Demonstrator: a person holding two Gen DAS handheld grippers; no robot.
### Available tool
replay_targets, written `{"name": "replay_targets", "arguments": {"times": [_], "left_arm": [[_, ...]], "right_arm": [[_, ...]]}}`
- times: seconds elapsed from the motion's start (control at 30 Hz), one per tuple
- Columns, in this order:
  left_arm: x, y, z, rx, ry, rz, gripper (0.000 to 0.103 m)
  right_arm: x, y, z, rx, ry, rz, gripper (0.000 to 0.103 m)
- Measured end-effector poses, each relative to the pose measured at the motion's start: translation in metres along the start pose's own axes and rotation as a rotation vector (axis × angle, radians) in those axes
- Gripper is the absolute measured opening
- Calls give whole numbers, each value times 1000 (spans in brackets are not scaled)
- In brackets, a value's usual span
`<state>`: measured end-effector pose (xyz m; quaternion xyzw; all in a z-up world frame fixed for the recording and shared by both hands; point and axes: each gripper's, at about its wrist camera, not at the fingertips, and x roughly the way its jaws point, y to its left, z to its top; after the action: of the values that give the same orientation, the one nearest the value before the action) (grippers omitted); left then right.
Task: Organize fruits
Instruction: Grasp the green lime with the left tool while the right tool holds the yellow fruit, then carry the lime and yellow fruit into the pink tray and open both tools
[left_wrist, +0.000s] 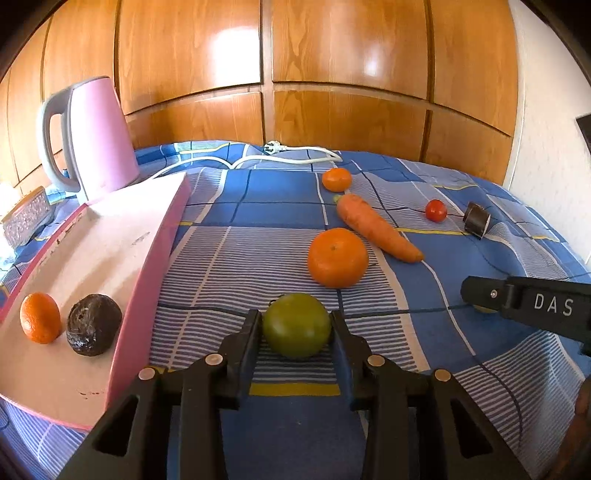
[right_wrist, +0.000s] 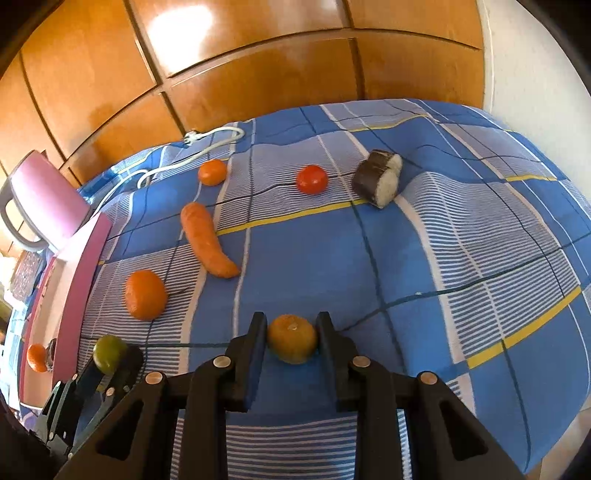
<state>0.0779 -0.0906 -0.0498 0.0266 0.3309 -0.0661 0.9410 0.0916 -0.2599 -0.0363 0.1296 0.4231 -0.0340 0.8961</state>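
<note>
Fruits lie scattered over the blue checked cloth (left_wrist: 258, 229). A green fruit (left_wrist: 296, 325) sits between the fingers of the left gripper (left_wrist: 295, 328), jaws close about it, seemingly pinching it, straight ahead along the fingers. The pink tray (left_wrist: 147, 258) lies just to its left, already holding a small orange (left_wrist: 40, 317) and a dark fruit (left_wrist: 93, 325), so the left hand is nearer the tray. The right gripper (right_wrist: 291, 338) is clamped on a mandarin (right_wrist: 292, 338). Beyond lie a big orange (left_wrist: 338, 257), a carrot (left_wrist: 378, 227) and a tomato (left_wrist: 436, 210).
</note>
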Motion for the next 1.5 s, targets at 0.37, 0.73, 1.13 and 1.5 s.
{"name": "replay_targets", "arguments": {"times": [0.37,0.73,1.13,1.5], "left_arm": [[-9,-1,2,5,20,-43,33],[-54,19,18,-50,-107,-79,33],[-68,105,24,-330,-119,94,33],[-62,167,16,-544,-90,166,33]], "right_arm": [[-8,23,-1,-40,-30,75,27],[-33,44,-1,-66,-137,171,27],[-51,102,-10,-229,-174,296,27],[-46,177,6,-336,-111,460,28]]}}
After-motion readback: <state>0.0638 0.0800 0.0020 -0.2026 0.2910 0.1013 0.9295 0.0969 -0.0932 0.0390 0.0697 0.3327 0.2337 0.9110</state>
